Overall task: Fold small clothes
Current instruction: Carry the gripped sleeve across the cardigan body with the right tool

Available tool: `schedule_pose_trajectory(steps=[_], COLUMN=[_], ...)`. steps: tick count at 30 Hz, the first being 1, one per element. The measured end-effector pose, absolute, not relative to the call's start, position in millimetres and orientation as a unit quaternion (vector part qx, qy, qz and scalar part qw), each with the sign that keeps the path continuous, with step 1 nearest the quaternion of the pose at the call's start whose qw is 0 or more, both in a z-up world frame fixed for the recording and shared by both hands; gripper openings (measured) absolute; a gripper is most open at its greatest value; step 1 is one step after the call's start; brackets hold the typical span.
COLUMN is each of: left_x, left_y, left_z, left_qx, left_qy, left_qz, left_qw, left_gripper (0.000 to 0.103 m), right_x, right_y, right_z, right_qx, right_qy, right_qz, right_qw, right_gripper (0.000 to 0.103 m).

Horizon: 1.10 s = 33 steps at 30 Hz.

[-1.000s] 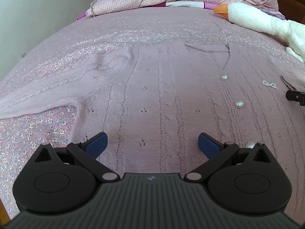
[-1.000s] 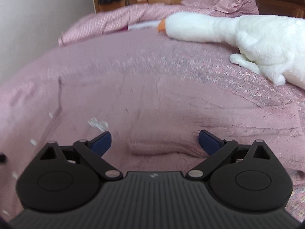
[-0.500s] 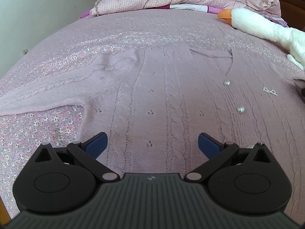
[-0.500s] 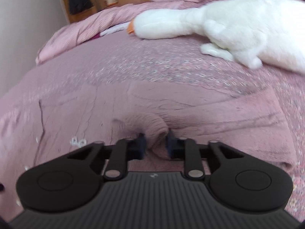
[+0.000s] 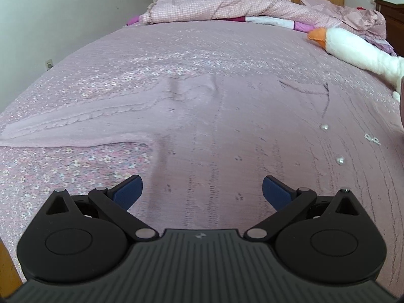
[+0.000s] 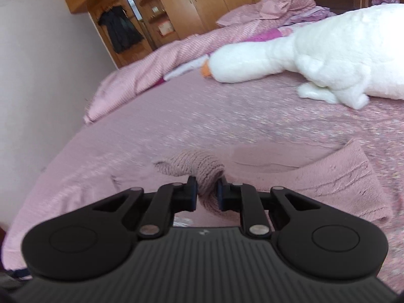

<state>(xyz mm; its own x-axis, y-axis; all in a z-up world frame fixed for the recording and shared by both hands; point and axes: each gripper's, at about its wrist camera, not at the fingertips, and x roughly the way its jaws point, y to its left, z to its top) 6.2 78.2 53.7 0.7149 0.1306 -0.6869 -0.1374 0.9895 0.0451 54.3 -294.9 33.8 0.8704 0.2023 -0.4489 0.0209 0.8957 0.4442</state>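
Note:
A pink cable-knit cardigan [image 5: 227, 136] with pearl buttons [image 5: 339, 160] lies flat on the bed, its left sleeve [image 5: 83, 123] stretched out to the left. My left gripper [image 5: 202, 192] is open and empty, low over the cardigan's lower left part. My right gripper [image 6: 205, 197] is shut on a bunched fold of the cardigan's right sleeve [image 6: 202, 171] and holds it lifted off the bed. The rest of that sleeve [image 6: 328, 179] trails to the right.
The bed has a pink floral cover [image 5: 176, 50]. A white plush goose [image 6: 315, 50] lies at the right, also in the left wrist view [image 5: 358, 53]. A bunched pink quilt [image 5: 240, 7] lies at the head. A wooden wardrobe [image 6: 189, 5] stands behind.
My right gripper closed on the cardigan's right sleeve and lifted it, tilting as it rose. My left gripper drew back and to the left, still open.

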Motion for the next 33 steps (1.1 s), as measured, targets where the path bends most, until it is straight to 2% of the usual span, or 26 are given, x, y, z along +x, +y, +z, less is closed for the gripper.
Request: schedule_pose_trajectory(steps=[11,33], left_x=[-4,-23], left_y=[120,194], left_z=[60,59], left_qx=[-0.035,-0.098], left_qy=[0.36,0.346], left_qz=[0.101,0.161], left_qw=[0.927,0.919], left_gripper=[0.103,0.103], right_x=[66,93], right_y=[-242,-89], right_z=[73,96], right_qx=[0.254,0.232], right_qy=[0.229,0.251], right_qz=[0.115,0.233], right_qw=[0.933,0.911], right_gripper=[0.018,0.018])
